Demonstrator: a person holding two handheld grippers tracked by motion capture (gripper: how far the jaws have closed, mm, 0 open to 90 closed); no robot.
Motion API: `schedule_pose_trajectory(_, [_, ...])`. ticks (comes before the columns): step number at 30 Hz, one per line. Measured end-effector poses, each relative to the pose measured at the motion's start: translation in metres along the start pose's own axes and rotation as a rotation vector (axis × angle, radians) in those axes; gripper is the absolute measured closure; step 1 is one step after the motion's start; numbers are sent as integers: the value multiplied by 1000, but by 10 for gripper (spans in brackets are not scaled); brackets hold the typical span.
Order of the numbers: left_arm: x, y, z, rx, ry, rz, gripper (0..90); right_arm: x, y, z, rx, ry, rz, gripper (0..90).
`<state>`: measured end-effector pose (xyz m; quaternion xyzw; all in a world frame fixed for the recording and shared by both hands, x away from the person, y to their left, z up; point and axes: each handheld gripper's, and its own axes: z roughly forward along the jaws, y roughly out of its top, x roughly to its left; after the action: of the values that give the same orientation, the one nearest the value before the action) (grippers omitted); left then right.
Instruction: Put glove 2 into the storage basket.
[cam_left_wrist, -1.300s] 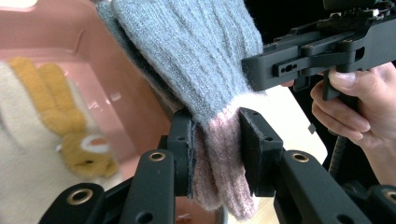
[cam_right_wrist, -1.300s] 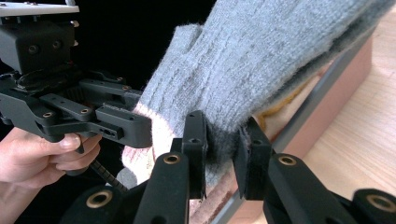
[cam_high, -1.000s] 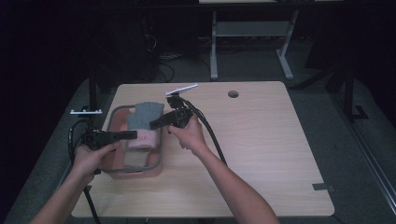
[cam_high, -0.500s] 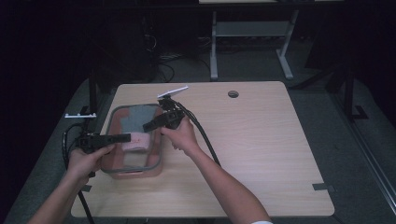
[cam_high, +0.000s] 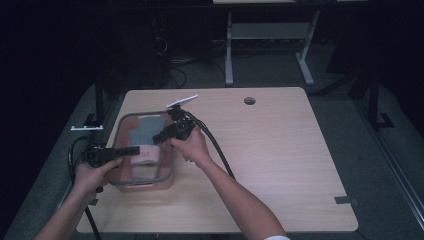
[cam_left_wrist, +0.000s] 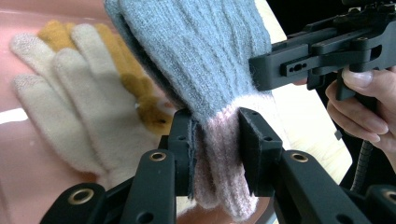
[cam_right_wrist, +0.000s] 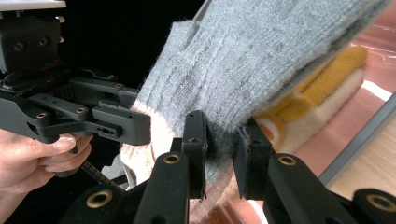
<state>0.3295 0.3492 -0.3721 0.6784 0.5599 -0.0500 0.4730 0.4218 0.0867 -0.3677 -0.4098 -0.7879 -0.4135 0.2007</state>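
A grey knit glove with a pink cuff (cam_high: 146, 134) is held over a pink bin (cam_high: 125, 182) at the table's left. My left gripper (cam_left_wrist: 215, 142) is shut on the pink cuff (cam_left_wrist: 219, 154), seen from the bin's left side (cam_high: 134, 150). My right gripper (cam_right_wrist: 223, 145) is shut on the grey part of the same glove (cam_right_wrist: 261, 60), coming from the bin's right (cam_high: 159, 138). Under the glove, cream and mustard gloves (cam_left_wrist: 74, 93) lie in the bin, and again in the right gripper view (cam_right_wrist: 322, 93).
A white strip (cam_high: 182, 101) lies on the table behind the bin. A round cable hole (cam_high: 249, 100) sits near the far edge. The wooden table (cam_high: 280, 150) stretches bare to the right. Cables trail from both grippers.
Both hands have sunk slightly toward the bin with the glove between them, the left one drifting left. Both grips stay the same.
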Motion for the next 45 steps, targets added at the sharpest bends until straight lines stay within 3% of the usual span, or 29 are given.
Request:
schedule_pose_trajectory(9, [6,-4,1,-19,2,-15,678,-1,0,1,0,-20,-1,748])
schedule_pose_trajectory(14, [11,-5,3,-23,21,-39,678,-1,-2,-3,-9,-56,-19,754])
schedule_pose_trajectory(16, [13,-6,4,-12,50,-42,682,-3,-3,-6,-17,-54,-17,754])
schedule_pose_trajectory(18, [13,-8,11,15,98,-32,682,-5,-5,-9,-23,-55,-17,751])
schedule_pose_trajectory(21, [13,-8,14,18,123,-33,681,-5,-6,-12,-20,-54,-16,749])
schedule_pose_trajectory(24, [9,-7,16,43,171,4,659,-4,-7,-17,-28,-50,-25,744])
schedule_pose_trajectory(30, [6,-6,16,64,217,36,581,-4,-8,-24,-42,-52,-31,736])
schedule_pose_trajectory(33, [3,-4,14,50,235,32,515,-6,-10,-29,-47,-56,-25,730])
schedule_pose_trajectory(36, [-2,-1,13,39,268,54,502,-9,-12,-33,-48,-56,-17,722])
schedule_pose_trajectory(43, [-8,6,8,22,282,73,496,-14,-17,-43,-59,-62,-12,708])
schedule_pose_trajectory(45, [-11,8,7,-5,259,60,502,-15,-18,-48,-67,-65,-12,700])
